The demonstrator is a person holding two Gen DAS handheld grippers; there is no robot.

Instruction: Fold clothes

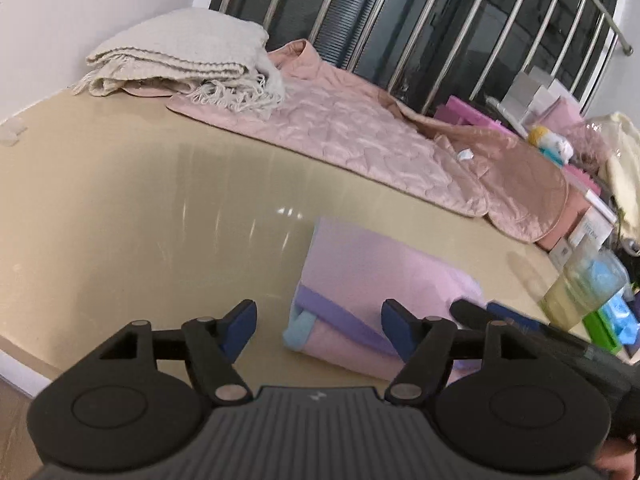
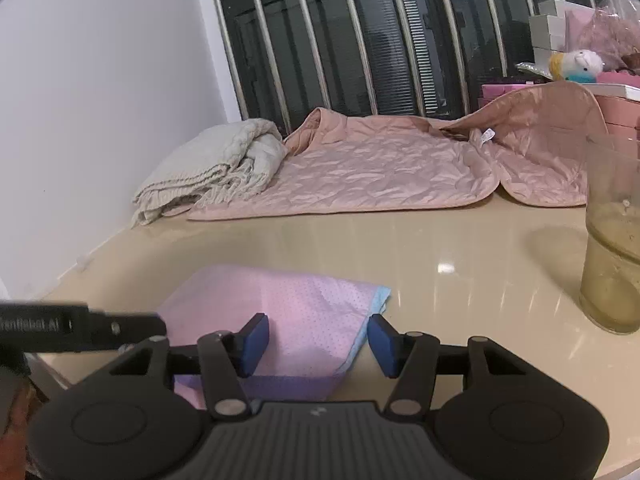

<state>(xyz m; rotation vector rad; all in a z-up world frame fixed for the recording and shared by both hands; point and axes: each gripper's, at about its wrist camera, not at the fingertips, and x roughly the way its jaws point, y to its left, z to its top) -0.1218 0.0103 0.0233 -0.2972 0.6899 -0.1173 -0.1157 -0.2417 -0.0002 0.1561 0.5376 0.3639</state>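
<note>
Both the left tool [image 1: 318, 330] and right tool [image 2: 318, 344] hover spread wide, empty, low over the bench [image 2: 440, 240], side by side.

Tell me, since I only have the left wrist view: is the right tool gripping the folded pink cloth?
Observer: No. The right wrist view shows the right tool open, with its blue pads spread over the folded pink cloth and nothing clamped.
Operator: Is the cloth's corner on that side tidy?
Observer: Its light blue corner lies flat on the table.
Operator: Is anything close on that side?
Observer: A glass of yellowish liquid stands upright, and there is bare tabletop between it and the cloth.
</note>
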